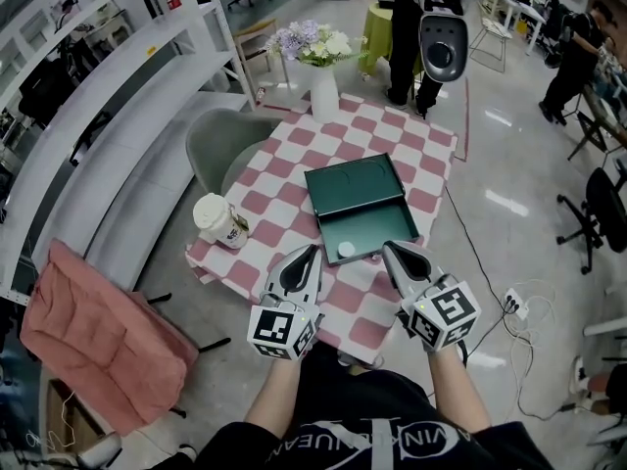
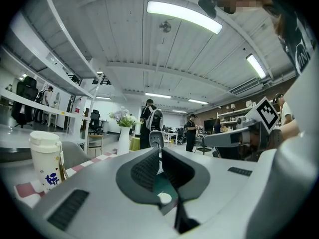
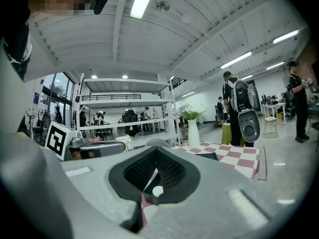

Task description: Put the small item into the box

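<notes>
Left tongs (image 1: 313, 253): jaws brought together at the tips; nothing gripped; poised just short of the box's near wall
Right tongs (image 1: 389, 250): closed tight and empty; level with the other pair, at the same near wall
Small item (image 1: 345, 250): a white round piece lying on the box's floor close to the front wall; it sits between the two tips and is free of both
Box (image 1: 377, 225): green, shallow and open; the white piece is the only thing in it
Lid (image 1: 353, 184): green; lies flat just behind the box, touching it; whether it is hinged or loose I cannot tell from here
Progress: the placing looks done, since the piece rests inside and neither pair holds anything; what remains, by my reading, is only to draw the tongs away; shutting the lid is not asked for
Paper cup (image 1: 217, 220): upright and lidded, left of the box on the checked table (image 1: 294, 218); contents hidden
Vase (image 1: 322, 91): white, at the table's far end; holds flowers (image 1: 312, 42)
</notes>
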### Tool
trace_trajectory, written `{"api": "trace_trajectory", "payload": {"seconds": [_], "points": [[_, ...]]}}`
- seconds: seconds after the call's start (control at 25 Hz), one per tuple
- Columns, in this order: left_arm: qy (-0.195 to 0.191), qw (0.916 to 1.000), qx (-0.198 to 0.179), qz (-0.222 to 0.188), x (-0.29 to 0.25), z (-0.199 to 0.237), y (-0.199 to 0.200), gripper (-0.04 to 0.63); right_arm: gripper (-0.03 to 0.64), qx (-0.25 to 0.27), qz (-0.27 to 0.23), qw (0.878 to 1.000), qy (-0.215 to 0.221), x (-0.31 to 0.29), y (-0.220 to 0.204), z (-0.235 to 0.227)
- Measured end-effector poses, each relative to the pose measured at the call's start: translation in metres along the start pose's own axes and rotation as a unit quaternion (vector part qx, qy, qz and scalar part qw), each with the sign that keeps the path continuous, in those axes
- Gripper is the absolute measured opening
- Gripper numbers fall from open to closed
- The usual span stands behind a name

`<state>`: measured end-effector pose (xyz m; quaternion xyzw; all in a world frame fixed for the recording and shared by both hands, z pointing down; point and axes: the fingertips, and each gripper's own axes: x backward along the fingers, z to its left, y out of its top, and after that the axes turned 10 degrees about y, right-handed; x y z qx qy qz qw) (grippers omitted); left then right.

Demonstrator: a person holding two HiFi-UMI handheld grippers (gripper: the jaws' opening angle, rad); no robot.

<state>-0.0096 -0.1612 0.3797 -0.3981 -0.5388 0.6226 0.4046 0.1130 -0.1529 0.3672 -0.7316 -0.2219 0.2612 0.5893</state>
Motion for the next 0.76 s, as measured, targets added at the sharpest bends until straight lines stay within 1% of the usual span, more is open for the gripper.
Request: {"api": "trace_trajectory", "payload": {"seconds": [0.76], "points": [[0.009, 0.9998, -0.012, -0.013, 0.003, 0.004, 0.012, 0.02, 0.006, 0.016, -0.027, 0.999, 0.011, 0.0, 0.017, 0.004]]}}
